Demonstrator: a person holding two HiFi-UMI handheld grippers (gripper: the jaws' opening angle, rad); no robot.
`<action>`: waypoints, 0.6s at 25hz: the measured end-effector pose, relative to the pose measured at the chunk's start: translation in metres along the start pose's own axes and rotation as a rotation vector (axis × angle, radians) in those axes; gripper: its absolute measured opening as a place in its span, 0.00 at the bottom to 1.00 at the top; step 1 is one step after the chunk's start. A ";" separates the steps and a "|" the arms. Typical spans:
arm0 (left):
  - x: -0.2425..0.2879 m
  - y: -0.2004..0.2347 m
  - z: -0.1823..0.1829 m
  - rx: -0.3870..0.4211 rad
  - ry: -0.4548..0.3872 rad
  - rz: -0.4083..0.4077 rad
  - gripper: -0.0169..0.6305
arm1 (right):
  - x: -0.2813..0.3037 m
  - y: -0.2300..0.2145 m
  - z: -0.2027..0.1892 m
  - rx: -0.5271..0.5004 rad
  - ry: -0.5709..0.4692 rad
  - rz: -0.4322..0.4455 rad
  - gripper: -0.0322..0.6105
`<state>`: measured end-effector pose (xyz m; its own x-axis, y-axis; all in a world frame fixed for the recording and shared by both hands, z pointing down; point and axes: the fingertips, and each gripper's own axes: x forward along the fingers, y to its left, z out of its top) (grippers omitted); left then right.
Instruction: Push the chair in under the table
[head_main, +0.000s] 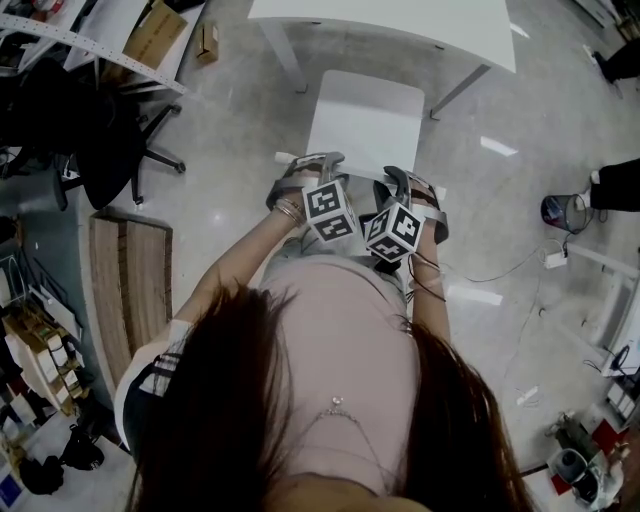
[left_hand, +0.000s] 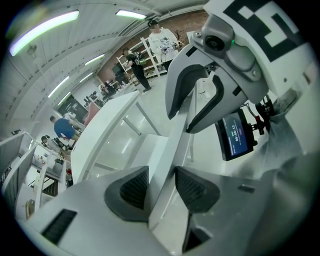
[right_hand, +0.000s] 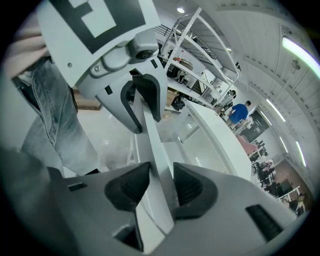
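Observation:
A white chair (head_main: 365, 120) stands in front of me, its seat reaching toward the white table (head_main: 400, 25); the seat's far edge is just short of the table's near edge. Both grippers sit side by side on the top of the backrest. In the head view the left gripper (head_main: 305, 172) is on its left part and the right gripper (head_main: 412, 192) on its right part. In the left gripper view the left gripper (left_hand: 162, 187) is shut on the white backrest edge (left_hand: 172, 150). In the right gripper view the right gripper (right_hand: 156, 187) clamps the same backrest (right_hand: 150, 145).
A black office chair (head_main: 100, 130) stands at the left, with a wooden board (head_main: 130, 290) on the floor below it. A cardboard box (head_main: 155, 35) lies near the shelving. On the right of the floor are a blue can (head_main: 560, 212) and a cable with a plug strip (head_main: 555, 258). People stand far off.

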<state>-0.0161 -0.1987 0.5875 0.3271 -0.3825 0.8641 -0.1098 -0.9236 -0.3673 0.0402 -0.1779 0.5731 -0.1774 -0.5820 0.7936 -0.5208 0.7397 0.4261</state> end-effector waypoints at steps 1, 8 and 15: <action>0.002 0.003 0.001 0.001 -0.001 -0.003 0.29 | 0.002 -0.003 0.001 0.000 -0.001 0.000 0.28; 0.007 0.018 0.002 0.009 -0.002 -0.009 0.29 | 0.009 -0.014 0.005 0.004 -0.005 -0.013 0.28; 0.016 0.033 0.010 0.019 -0.020 -0.001 0.29 | 0.018 -0.032 0.003 0.022 0.015 -0.037 0.29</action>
<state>-0.0046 -0.2349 0.5862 0.3457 -0.3804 0.8578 -0.0919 -0.9235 -0.3725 0.0514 -0.2134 0.5725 -0.1454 -0.6034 0.7841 -0.5448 0.7104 0.4456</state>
